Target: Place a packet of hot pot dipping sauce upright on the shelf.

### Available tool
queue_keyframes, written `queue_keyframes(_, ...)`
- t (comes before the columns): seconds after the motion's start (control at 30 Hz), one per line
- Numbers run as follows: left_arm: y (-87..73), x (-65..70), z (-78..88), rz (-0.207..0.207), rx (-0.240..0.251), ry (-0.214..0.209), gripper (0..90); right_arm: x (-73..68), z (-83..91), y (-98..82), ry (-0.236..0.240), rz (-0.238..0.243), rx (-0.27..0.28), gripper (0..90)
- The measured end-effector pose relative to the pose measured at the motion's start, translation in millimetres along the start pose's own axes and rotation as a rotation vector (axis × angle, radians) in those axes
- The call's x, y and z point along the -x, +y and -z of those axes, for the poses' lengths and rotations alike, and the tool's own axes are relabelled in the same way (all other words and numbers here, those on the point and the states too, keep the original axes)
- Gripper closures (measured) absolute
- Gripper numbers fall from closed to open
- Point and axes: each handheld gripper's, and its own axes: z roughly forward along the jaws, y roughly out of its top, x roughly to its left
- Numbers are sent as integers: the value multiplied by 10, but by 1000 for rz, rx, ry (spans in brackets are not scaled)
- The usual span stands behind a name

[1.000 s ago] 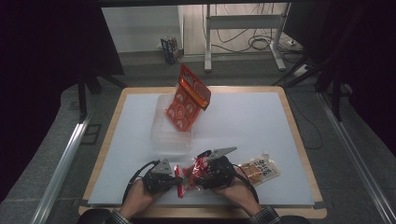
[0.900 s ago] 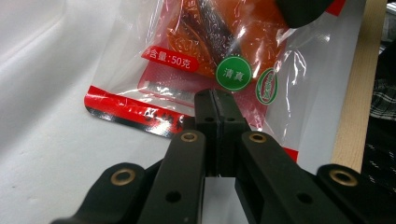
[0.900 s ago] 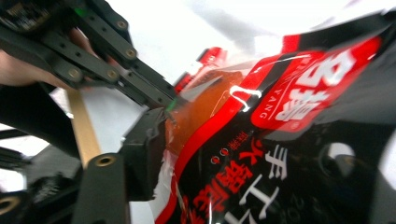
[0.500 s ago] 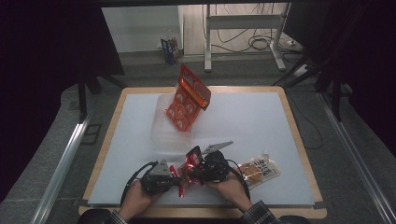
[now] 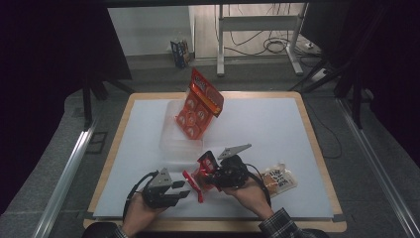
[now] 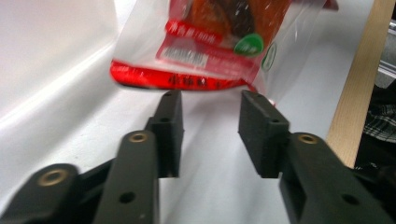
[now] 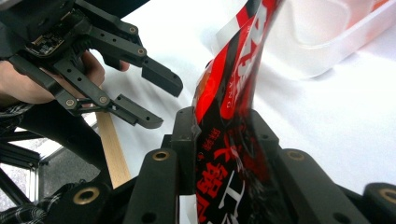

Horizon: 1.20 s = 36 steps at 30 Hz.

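Observation:
A red and black snack packet (image 5: 199, 174) hangs near the table's front edge. My right gripper (image 5: 210, 171) is shut on it; its jaws have just been closing, and in the right gripper view the packet (image 7: 229, 93) stands pinched between the pads of the gripper (image 7: 224, 135). My left gripper (image 5: 184, 189) is open just left of the packet. Its jaws have just been opening, with nothing between them. In the left gripper view the packet's clear end with a red strip (image 6: 210, 46) floats just beyond the tips of the gripper (image 6: 210, 116). The right gripper view also shows the left gripper (image 7: 156, 100) open.
A clear plastic tray (image 5: 173, 134) lies mid-table, and an orange packet (image 5: 198, 106) leans up from its far end. A wrapped bread (image 5: 278, 181) lies right of my right hand. The wooden table edge (image 5: 218, 225) runs just behind both hands.
The left gripper has let go of the red packet and now stands open beside it. The right gripper has lifted the packet a little.

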Motion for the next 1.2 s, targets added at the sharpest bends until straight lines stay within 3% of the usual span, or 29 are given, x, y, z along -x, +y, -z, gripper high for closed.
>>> queue_keyframes(0.17, -8, -5, 16, 18, -3, 11, 373, 35, 132, 38, -21, 14, 6, 697)
queue_keyframes(0.2, -10, -10, 25, 20, -2, 11, 373, 35, 132, 38, -21, 14, 6, 697)
queue_keyframes(0.33, -25, -14, 59, 35, 9, 23, 232, 57, 230, 53, -43, 24, 16, 697)
queue_keyframes(0.5, -44, -9, 92, 46, 0, 69, 137, 97, 364, 59, -75, 27, 25, 697)
queue_keyframes(0.63, -65, -3, 149, 56, 22, 91, 58, 145, 467, 74, -96, 28, 37, 698)
queue_keyframes(1.2, -175, -38, 196, 41, 11, 142, 10, 276, 606, 217, -155, 43, 89, 699)
